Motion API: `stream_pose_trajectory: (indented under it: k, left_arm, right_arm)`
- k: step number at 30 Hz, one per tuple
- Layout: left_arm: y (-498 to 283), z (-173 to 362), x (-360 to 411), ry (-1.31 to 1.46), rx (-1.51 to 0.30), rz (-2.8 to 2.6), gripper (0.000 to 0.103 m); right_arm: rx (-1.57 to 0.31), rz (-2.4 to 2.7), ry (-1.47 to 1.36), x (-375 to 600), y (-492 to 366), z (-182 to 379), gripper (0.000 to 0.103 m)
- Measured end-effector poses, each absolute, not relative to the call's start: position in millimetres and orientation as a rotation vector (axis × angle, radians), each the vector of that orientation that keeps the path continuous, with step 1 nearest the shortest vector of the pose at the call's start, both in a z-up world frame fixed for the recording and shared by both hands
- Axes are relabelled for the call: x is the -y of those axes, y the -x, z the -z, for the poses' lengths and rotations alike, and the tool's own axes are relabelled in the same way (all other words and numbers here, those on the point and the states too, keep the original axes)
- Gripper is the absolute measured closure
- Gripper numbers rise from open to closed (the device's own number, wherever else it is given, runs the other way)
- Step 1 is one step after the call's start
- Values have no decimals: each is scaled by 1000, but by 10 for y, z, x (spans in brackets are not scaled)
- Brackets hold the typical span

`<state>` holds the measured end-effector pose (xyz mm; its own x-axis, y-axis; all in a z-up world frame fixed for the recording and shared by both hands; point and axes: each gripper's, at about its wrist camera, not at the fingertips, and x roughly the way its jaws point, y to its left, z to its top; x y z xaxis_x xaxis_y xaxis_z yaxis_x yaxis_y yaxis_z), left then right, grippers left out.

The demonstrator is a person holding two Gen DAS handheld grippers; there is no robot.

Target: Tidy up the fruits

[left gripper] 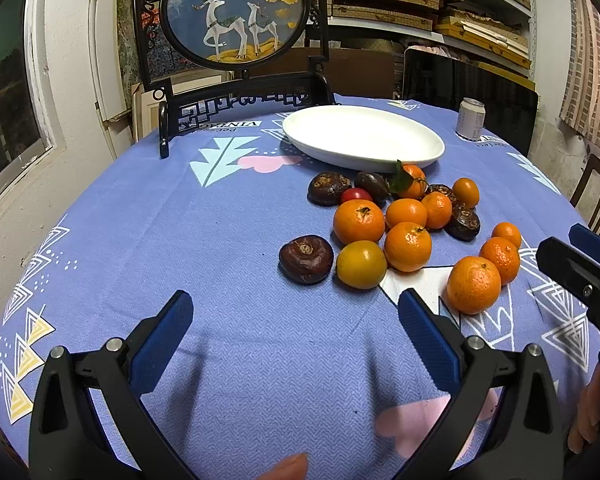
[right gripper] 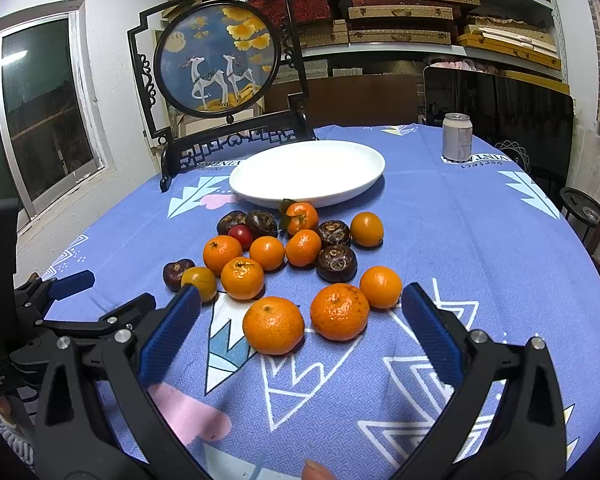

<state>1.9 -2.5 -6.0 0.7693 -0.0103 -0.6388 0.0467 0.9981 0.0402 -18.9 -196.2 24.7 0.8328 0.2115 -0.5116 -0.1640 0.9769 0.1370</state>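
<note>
Nearest, the right claw (right gripper: 300, 320) gapes empty just short of two front mandarins (right gripper: 273, 325), nearer them than the open left claw (left gripper: 296, 328), with the plate (right gripper: 260, 184) beyond.

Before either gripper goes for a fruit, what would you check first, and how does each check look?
1. Left gripper open, holding nothing: ok.
2. Right gripper open, holding nothing: ok.
3. White plate free of fruit: ok.
4. Nearest orange has room on both sides for fingers: ok.
5. Can stands well away from the fruit: ok.
6. Fruit firmness: cannot tell.
</note>
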Motion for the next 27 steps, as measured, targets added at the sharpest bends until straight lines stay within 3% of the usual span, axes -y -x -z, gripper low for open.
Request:
stream_pose_trajectory:
  k: [27]
  left_arm:
    - [-33, 68, 32, -57, -702, 31, 1]
  right_arm:
    - [-564, -204, -102, 1975, 185, -219, 2]
